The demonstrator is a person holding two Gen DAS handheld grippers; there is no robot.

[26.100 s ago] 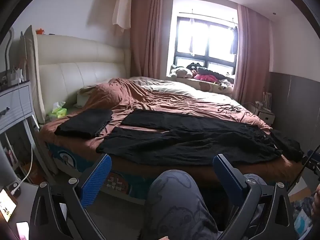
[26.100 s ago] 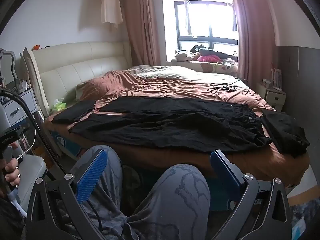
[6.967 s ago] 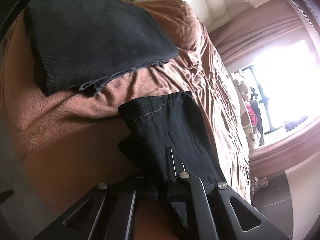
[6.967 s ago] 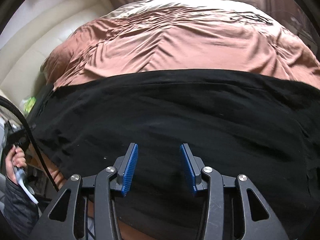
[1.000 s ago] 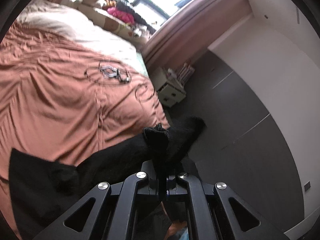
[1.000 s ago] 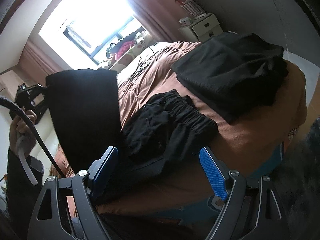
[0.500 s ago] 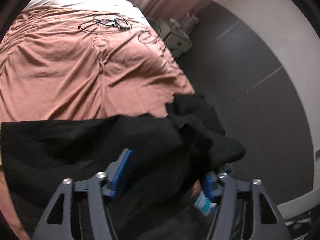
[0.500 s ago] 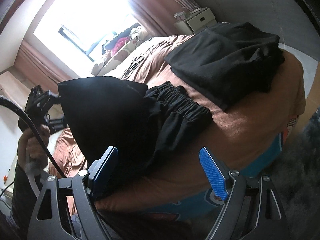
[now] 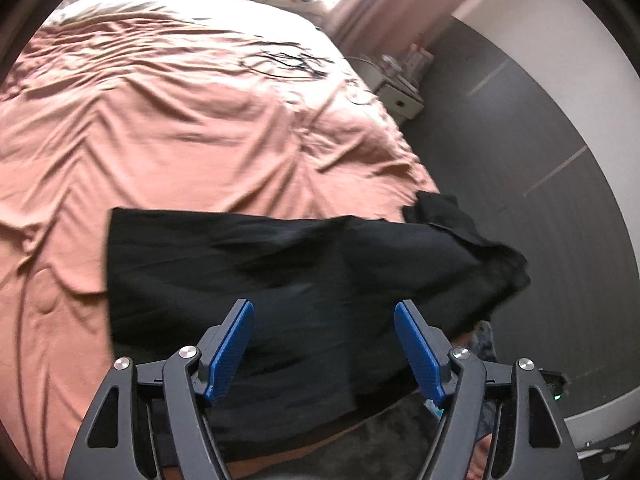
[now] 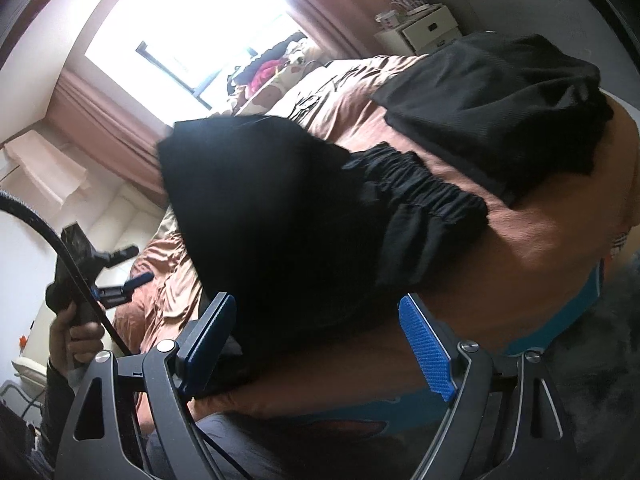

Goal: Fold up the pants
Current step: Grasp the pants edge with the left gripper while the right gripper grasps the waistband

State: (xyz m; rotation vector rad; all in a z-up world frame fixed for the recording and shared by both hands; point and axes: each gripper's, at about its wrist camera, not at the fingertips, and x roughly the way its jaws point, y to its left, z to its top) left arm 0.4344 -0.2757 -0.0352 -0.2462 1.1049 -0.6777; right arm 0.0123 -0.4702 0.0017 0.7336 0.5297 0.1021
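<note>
We see the bed [image 9: 168,128] under its brown cover; the black pants [image 9: 280,272] lie doubled over at its near edge, the elastic waistband [image 10: 420,188] toward a second dark garment [image 10: 492,108] on the bed's corner. Our left gripper [image 9: 324,344] and right gripper [image 10: 320,340] hover over the pants, fingers spread, gripping nothing.

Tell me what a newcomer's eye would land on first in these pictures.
The black pants, doubled over on the rumpled brown bedspread near the bed's edge, with the open left gripper above them. Next, the gathered waistband beside another dark folded garment, the right gripper open too.
</note>
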